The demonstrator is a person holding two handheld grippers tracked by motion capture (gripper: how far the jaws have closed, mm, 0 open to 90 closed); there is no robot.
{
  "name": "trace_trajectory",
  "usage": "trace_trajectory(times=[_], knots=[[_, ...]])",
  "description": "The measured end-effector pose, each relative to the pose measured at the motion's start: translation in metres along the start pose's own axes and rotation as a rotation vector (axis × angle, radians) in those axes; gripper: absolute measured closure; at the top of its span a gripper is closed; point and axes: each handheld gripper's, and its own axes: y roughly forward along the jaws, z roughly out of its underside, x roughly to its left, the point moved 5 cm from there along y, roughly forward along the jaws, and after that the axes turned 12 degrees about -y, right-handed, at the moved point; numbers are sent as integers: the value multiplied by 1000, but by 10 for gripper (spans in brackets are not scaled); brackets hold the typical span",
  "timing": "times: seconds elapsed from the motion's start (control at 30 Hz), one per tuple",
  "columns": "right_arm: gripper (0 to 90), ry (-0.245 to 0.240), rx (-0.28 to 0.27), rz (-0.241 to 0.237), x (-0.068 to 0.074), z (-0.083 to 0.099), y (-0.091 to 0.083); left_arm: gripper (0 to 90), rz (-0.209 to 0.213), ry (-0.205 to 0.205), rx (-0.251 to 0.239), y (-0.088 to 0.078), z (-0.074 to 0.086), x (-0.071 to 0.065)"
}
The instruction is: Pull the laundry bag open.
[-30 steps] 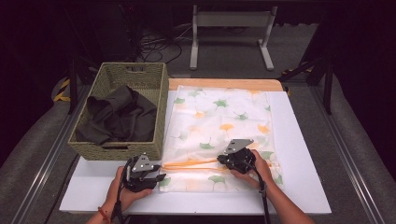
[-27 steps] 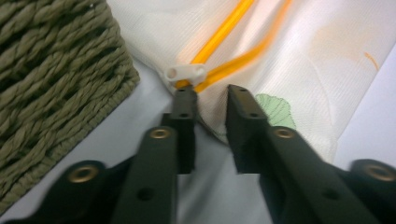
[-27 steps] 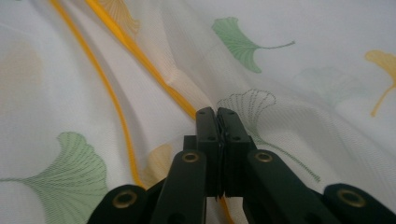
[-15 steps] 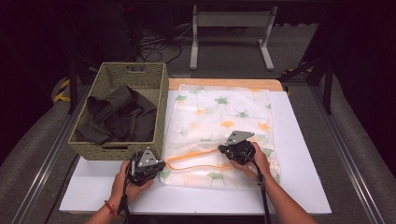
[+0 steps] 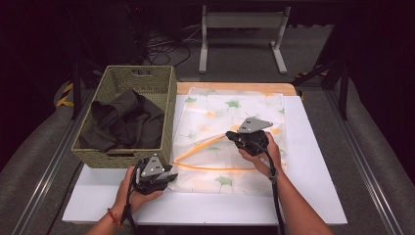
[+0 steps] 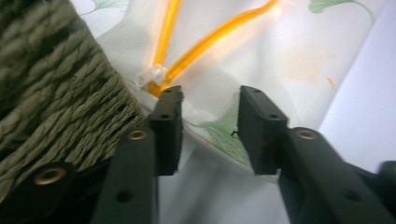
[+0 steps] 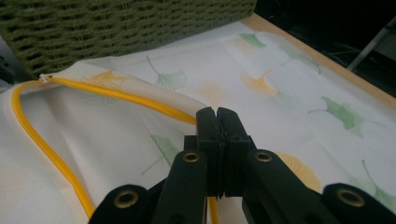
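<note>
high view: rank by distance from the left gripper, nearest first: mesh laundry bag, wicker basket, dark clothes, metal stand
From the left gripper:
1. Mesh laundry bag: its near corner lies right at the jaws, to the right.
2. Wicker basket: its front wall is just behind the gripper. Close to call against the bag.
3. Dark clothes: inside the basket, farther back.
4. Metal stand: on the floor beyond the table.

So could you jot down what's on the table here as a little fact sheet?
Bag: white mesh laundry bag with leaf print, flat on the table
Zip: orange zipper, mouth pulled open
Right tongs: shut on the bag's upper zipper edge, lifting it
Left tongs: just opened, astride the bag's corner near the zipper end
Basket: green woven basket holding dark clothing, left of the bag
</note>
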Motion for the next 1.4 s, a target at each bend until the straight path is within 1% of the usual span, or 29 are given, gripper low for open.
trace_trajectory(times=[0.1,0.17,0.2,0.3,0.37,0.43,0.5,0.6,0.67,0.7,0.73,0.77,0.83,0.87,0.9,0.97,1.07,1.13,1.2,1.23,1.27,1.33,1.4], knots=[[891,-7,-13,11,-3,-9,-4,527,9,-5,-14,-9,-1,-1],[891,-12,-22,15,-5,-15,-7,476,7,-1,-23,-15,-1,-1],[891,-14,-25,19,-6,-18,-9,440,9,-3,-29,-18,-2,-1],[891,-19,-30,25,-7,-23,-12,354,8,3,-46,-28,-5,-1],[891,-23,-30,29,-8,-25,-14,300,11,-5,-55,-34,-6,0],[891,-23,-31,31,-9,-28,-16,244,-3,-3,-83,-42,-9,2],[891,-29,-33,36,-9,-31,-18,205,-9,-14,-100,-48,-12,5],[891,-40,-38,45,-10,-35,-20,178,-31,-18,-128,-59,-17,10],[891,-48,-36,46,-9,-38,-22,179,-24,-17,-130,-67,-19,13],[891,-51,-35,48,-9,-39,-22,176,-38,-18,-140,-70,-20,15],[891,-57,-33,51,-9,-40,-23,152,-44,-24,-148,-75,-22,16],[890,-59,-33,52,-9,-42,-24,156,-36,-31,-155,-79,-23,16],[891,-63,-36,51,-8,-43,-25,146,-47,-27,-179,-88,-25,17],[891,-62,-36,50,-8,-44,-25,144,-49,-27,-196,-95,-27,18],[891,-66,-38,53,-8,-45,-26,139,-60,-27,-205,-99,-29,20],[891,-68,-40,49,-7,-46,-26,128,-91,-25,-214,-108,-30,25],[891,-68,-43,46,-7,-46,-26,99,-126,-39,-235,-122,-33,34],[891,-68,-44,44,-6,-46,-27,73,-133,-45,-236,-125,-34,36],[891,-66,-46,40,-6,-46,-26,62,-169,-47,-240,-135,-37,45],[891,-65,-45,39,-6,-46,-26,57,-193,-54,-246,-140,-39,52],[891,-63,-44,37,-6,-46,-25,47,-204,-64,-252,-144,-41,57],[890,-62,-41,34,-5,-46,-24,37,-238,-89,-246,-149,-44,70],[890,-67,-38,26,-4,-46,-23,33,-254,-106,-231,-153,-47,86]])
